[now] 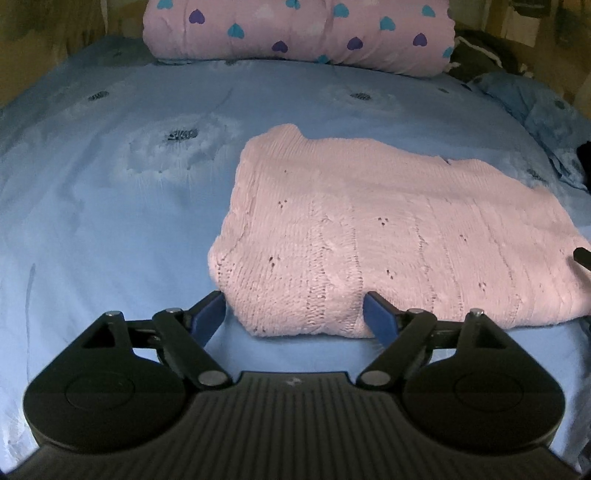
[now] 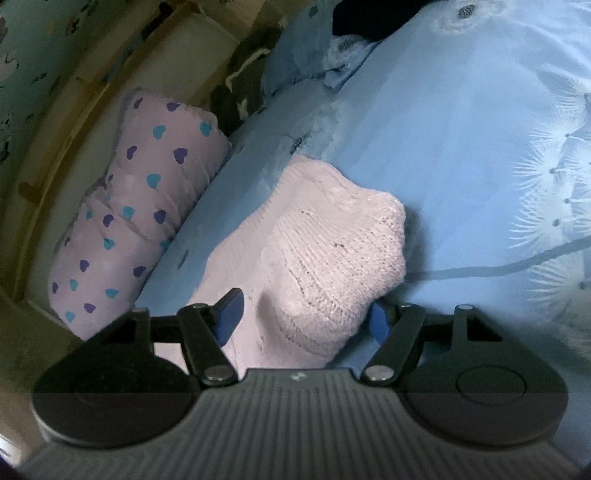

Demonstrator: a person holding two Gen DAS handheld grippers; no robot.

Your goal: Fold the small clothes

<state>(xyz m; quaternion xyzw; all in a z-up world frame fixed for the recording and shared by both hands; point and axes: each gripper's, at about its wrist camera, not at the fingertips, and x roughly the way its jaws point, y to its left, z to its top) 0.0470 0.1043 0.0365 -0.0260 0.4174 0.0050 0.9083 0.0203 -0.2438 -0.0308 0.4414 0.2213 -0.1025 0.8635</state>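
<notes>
A pink knitted garment (image 1: 369, 229) lies folded on the blue bed sheet (image 1: 92, 221). My left gripper (image 1: 293, 314) hovers low at its near corner. The blue fingers (image 1: 210, 314) stand wide on either side of that corner, and the pads do not press it. In the right wrist view the garment (image 2: 332, 240) bulges up in a soft hump. My right gripper (image 2: 304, 317) straddles the hump's near end with its jaws apart. One finger (image 2: 231, 314) lies over the knit and the other is half hidden behind it. A dark tip (image 1: 581, 254) shows at the garment's right edge.
A rolled pink quilt with hearts (image 1: 295, 33) lies along the head of the bed, also in the right wrist view (image 2: 147, 203). A blue pillow (image 1: 535, 103) and dark clothes (image 1: 480, 51) sit in the far right corner. Bare sheet (image 2: 461, 166) spreads beside the garment.
</notes>
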